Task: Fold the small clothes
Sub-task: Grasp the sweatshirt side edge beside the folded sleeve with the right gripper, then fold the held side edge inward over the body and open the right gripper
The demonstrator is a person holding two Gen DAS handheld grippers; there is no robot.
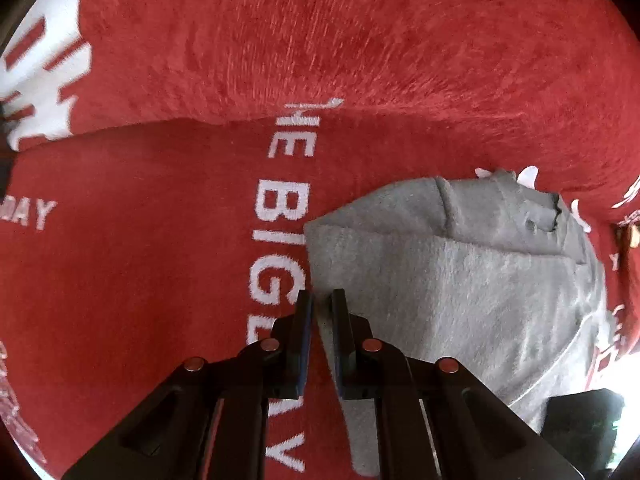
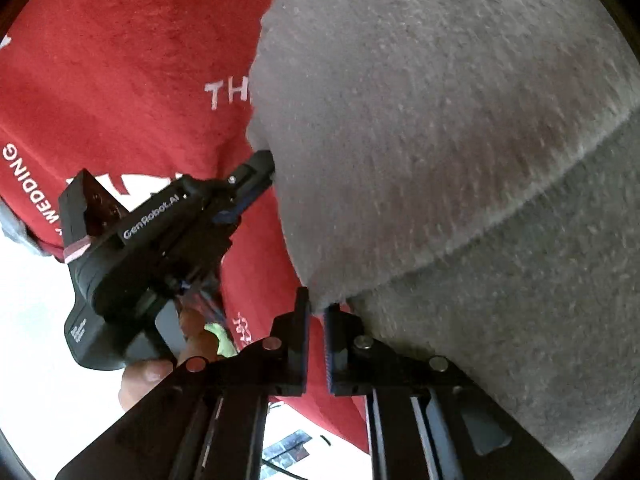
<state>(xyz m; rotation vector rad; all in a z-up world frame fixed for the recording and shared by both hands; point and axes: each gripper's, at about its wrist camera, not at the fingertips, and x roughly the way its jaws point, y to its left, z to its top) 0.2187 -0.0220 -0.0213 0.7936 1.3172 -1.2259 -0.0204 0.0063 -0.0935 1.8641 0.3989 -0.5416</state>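
Pinching the left edge of the grey garment [image 1: 460, 280], the left gripper [image 1: 322, 300] points steeply down, its jaws nearly together with the fleece hem caught between the pads. The right gripper [image 2: 317, 304] is likewise clamped on a lower corner of the same garment [image 2: 440, 140], a fold of grey cloth nipped between its narrow-set jaws. In the right wrist view the left gripper [image 2: 262, 168] bites the cloth's edge further up, a hand [image 2: 160, 364] wrapped round its black handle. The garment lies on a red blanket [image 1: 160, 240] printed with white lettering, a seam running across it and its far end rumpled near the blanket's raised fold.
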